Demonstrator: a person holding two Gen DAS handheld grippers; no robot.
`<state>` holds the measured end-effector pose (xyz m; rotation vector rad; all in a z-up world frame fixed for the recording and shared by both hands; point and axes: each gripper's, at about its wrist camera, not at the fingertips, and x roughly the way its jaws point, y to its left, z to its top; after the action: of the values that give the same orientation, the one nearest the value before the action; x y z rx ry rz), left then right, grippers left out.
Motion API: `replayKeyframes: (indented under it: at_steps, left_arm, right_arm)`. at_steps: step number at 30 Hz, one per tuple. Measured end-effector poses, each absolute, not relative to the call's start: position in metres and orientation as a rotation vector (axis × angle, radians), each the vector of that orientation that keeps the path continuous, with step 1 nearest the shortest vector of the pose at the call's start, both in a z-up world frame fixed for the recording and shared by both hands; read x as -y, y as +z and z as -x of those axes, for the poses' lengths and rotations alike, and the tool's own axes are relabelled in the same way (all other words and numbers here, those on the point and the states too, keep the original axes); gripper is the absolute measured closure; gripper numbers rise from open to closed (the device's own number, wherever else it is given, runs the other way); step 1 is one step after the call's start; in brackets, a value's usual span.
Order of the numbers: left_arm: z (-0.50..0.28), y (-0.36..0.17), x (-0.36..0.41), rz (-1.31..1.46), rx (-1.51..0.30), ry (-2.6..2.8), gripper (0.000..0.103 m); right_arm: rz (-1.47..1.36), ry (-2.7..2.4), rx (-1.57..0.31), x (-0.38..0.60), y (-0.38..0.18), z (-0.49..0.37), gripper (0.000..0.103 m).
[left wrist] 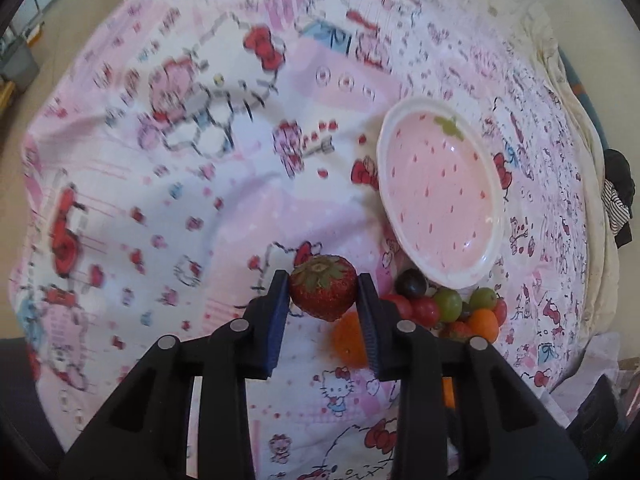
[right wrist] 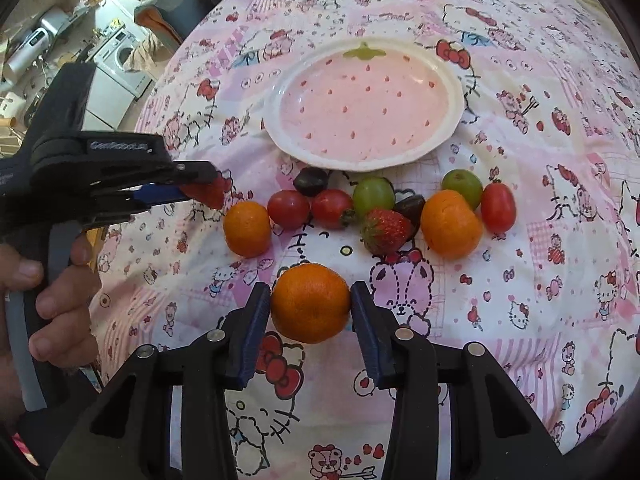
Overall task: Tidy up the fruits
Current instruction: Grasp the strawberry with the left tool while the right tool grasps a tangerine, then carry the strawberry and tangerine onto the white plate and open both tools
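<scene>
The left gripper (left wrist: 323,294) is closed on a red strawberry (left wrist: 322,292), the right gripper (right wrist: 311,304) on a round orange tangerine (right wrist: 310,302); both are lifted, probably for the pink strawberry-patterned plate (right wrist: 448,128) ahead of them.

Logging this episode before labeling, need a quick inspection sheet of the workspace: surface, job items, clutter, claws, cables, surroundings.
Surface: table under a pink cartoon-print cloth, wrinkled.
Job's things: strawberry-pattern plate, nothing on it; loose on the cloth below it are two oranges, three cherry tomatoes, two green grapes, two dark grapes and a strawberry.
Clutter: nothing seen on the cloth.
Claws: left claw shut on a second strawberry; right claw shut on a third orange. Both held off the plate.
Cables: nothing seen.
Surroundings: washing machine and household items on the floor.
</scene>
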<state>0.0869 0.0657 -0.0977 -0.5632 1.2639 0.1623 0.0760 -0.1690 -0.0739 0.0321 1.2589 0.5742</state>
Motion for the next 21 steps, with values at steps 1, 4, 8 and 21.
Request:
replayKeyframes:
  at_steps: [1,4,8,21]
  left_arm:
    - [-0.086,-0.091,-0.066,0.551,-1.248,0.157,0.074]
    - [-0.088,-0.071,-0.065,0.479,-1.212,0.122,0.073]
    - [-0.094,-0.047,-0.059,0.392,-1.167,0.086,0.074]
    - [-0.142,-0.04,-0.042,0.24,-1.166,0.032,0.073]
  right_arm:
    - [-0.048,0.575,-1.245,0.172,-0.069,-0.077,0.06]
    - [-0.093,0.569,-1.2,0.183,-0.055,-0.081,0.06]
    - [-0.141,0.555,-1.142,0.196,-0.037,-0.092,0.06]
    - [-0.154,0.511,-1.055,0.216,-0.013,-0.165,0.069]
